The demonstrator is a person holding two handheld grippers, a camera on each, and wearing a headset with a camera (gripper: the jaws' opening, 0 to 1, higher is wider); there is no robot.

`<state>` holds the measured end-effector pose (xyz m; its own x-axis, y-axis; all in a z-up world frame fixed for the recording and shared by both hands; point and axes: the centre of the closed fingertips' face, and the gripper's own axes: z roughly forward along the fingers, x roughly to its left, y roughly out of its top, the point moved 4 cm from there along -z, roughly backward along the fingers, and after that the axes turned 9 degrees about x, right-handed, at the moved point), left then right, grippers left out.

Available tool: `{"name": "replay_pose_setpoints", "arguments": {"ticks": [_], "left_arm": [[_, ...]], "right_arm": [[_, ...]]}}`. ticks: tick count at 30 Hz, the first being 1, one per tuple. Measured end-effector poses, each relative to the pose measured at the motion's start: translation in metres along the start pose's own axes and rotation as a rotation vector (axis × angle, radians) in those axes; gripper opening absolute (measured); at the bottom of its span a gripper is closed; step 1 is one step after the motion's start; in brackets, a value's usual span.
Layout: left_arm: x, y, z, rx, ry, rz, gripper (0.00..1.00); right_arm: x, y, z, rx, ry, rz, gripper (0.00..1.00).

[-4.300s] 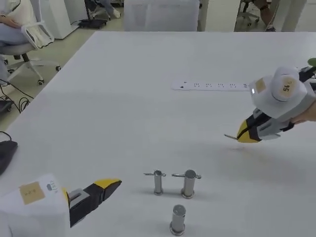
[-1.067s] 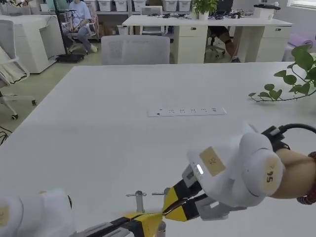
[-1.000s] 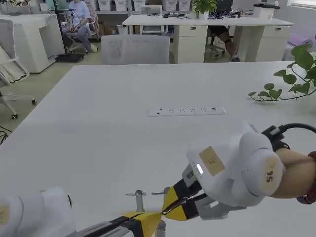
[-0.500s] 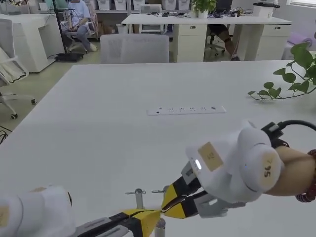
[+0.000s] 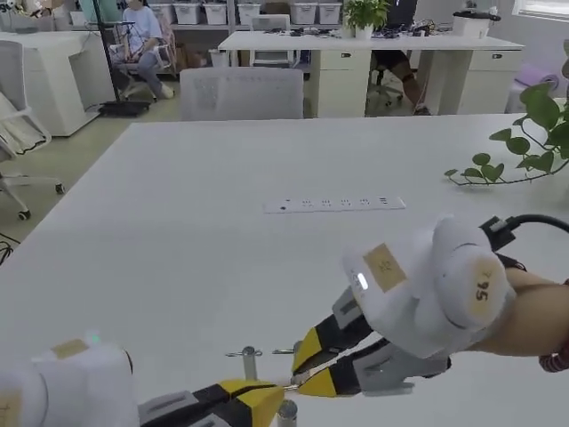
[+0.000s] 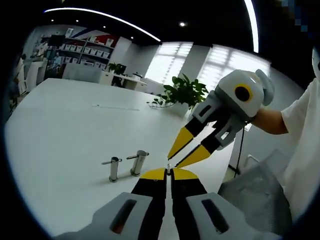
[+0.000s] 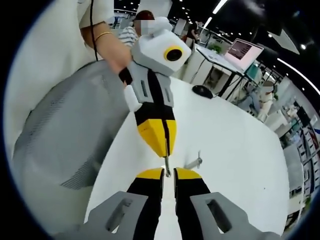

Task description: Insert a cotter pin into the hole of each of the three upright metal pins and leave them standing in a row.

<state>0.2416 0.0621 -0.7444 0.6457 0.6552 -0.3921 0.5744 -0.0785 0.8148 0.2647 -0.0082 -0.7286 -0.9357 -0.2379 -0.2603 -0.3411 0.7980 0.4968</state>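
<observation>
white table (image 5: pixel 222 222), office desks (image 5: pixel 373 39), leafy plant (image 5: pixel 539 103)

On the table (image 5: pixel 178 222), first pin (image 6: pixel 114 168) just beside second pin (image 6: pixel 138 162); third pin (image 5: pixel 286 412) at their 6 o'clock, by left gripper (image 5: pixel 262 393) and right gripper (image 5: pixel 300 376) tip to tip, cotter pin (image 7: pixel 166 161) between. Power strip (image 5: pixel 333 204) at 12 o'clock, plant (image 5: pixel 520 147) at 2.

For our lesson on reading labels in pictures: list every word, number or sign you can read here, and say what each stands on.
"95": on the round white end cap of the right gripper, printed sideways; the digits are not certain.
Too small to read: the yellow sticker on that same gripper.
Blurred: the yellow tag on the left gripper.
No readable marking: the power strip.
</observation>
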Motion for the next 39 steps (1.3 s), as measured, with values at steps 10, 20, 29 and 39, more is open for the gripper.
{"name": "replay_pose_setpoints", "arguments": {"ticks": [10, 20, 29, 39], "left_arm": [[-0.007, 0.001, -0.002, 0.024, -0.042, 0.136, 0.00], [-0.018, -0.004, -0.001, 0.067, -0.099, 0.231, 0.00], [-0.031, -0.006, -0.002, 0.083, -0.183, 0.276, 0.00], [-0.038, -0.009, -0.002, 0.089, -0.251, 0.293, 0.00]], "right_arm": [[0.005, -0.007, -0.002, -0.034, 0.071, 0.130, 0.13], [0.019, -0.010, -0.004, -0.089, 0.206, 0.226, 0.15], [0.029, -0.011, -0.006, -0.115, 0.295, 0.278, 0.15], [0.040, -0.013, -0.008, -0.125, 0.364, 0.322, 0.13]]}}
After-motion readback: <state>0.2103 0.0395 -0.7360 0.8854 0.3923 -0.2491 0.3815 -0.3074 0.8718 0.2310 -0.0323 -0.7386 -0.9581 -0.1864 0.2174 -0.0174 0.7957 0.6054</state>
